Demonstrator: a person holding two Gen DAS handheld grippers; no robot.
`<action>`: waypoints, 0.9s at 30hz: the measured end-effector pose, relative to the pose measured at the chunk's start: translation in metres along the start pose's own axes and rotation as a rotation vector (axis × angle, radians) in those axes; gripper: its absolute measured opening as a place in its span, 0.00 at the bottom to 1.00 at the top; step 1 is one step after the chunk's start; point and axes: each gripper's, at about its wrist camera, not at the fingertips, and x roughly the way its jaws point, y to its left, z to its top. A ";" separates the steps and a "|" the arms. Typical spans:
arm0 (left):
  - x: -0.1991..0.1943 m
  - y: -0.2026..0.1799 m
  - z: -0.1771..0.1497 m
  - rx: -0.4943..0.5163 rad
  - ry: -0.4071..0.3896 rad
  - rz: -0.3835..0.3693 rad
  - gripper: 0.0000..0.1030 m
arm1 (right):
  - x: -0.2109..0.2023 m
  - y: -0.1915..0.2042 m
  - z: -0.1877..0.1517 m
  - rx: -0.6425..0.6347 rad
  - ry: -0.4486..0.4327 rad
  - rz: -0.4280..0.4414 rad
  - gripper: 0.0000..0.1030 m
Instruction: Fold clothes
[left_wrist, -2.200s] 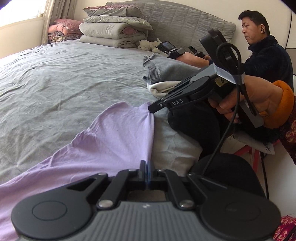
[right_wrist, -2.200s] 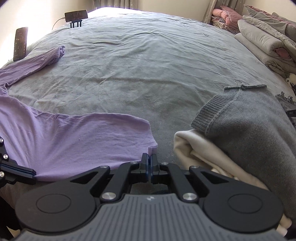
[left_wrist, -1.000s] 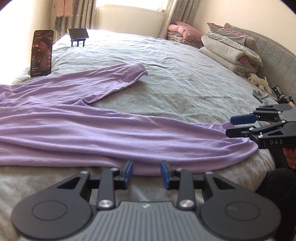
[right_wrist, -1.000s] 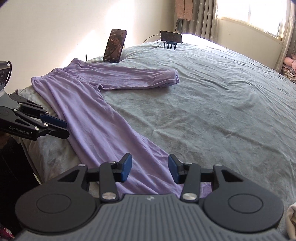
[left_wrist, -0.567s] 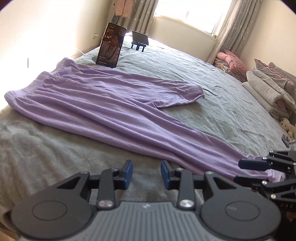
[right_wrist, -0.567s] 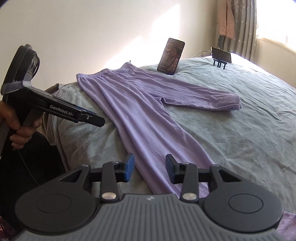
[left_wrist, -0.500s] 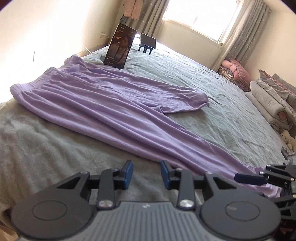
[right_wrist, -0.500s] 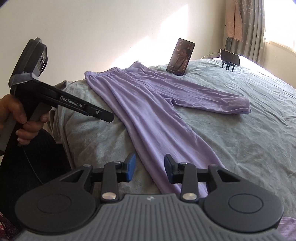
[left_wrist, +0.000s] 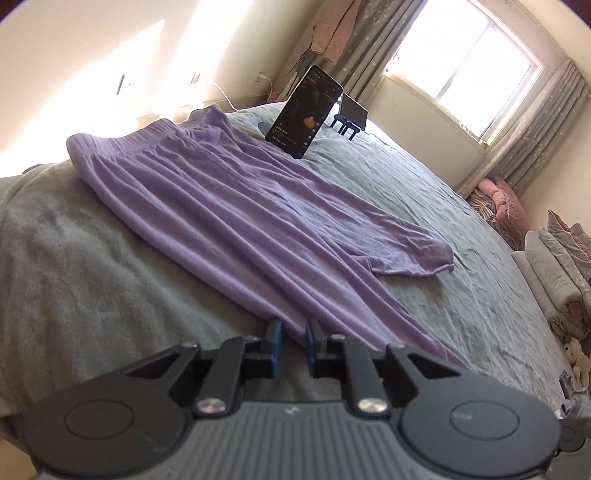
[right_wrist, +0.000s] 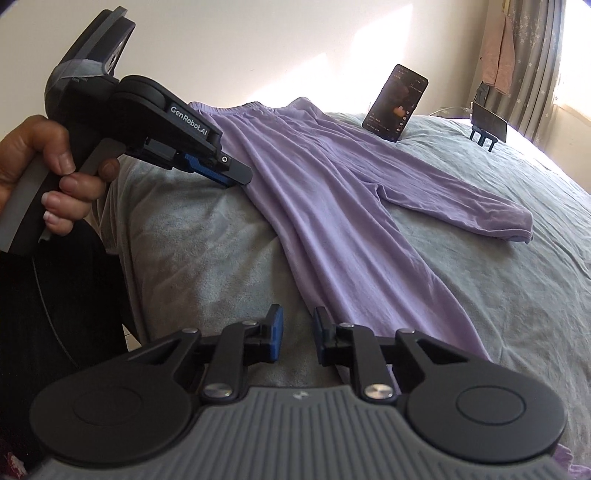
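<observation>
Purple trousers (left_wrist: 236, 206) lie spread on the grey bed (left_wrist: 110, 280), waistband at the far left, one leg angled off to the right. They also show in the right wrist view (right_wrist: 332, 206). My left gripper (left_wrist: 293, 326) is open and empty, its fingertips at the near edge of the trousers. It also appears in the right wrist view (right_wrist: 236, 177), low beside the trousers' edge near the waist. My right gripper (right_wrist: 298, 317) is open and empty, at the near edge of the long leg.
A phone (left_wrist: 303, 110) stands propped on the bed beyond the trousers, a second device on a stand (left_wrist: 351, 116) behind it. Folded bedding (left_wrist: 554, 273) is stacked at the right. The bed's edge (right_wrist: 118, 229) drops off at the left.
Both grippers have swung left along the trousers toward the waistband and moved closer to the cloth. Both stay open; earlier they were shut on the leg's hem.
</observation>
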 end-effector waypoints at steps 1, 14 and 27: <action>0.000 0.001 0.000 0.000 -0.002 0.002 0.09 | -0.001 0.000 0.001 -0.001 -0.006 0.000 0.19; 0.002 0.000 0.000 0.019 -0.019 0.026 0.01 | 0.012 -0.001 0.001 -0.023 0.003 -0.038 0.19; -0.008 -0.005 0.001 0.051 -0.052 0.051 0.00 | 0.000 -0.004 0.005 -0.016 -0.029 -0.036 0.01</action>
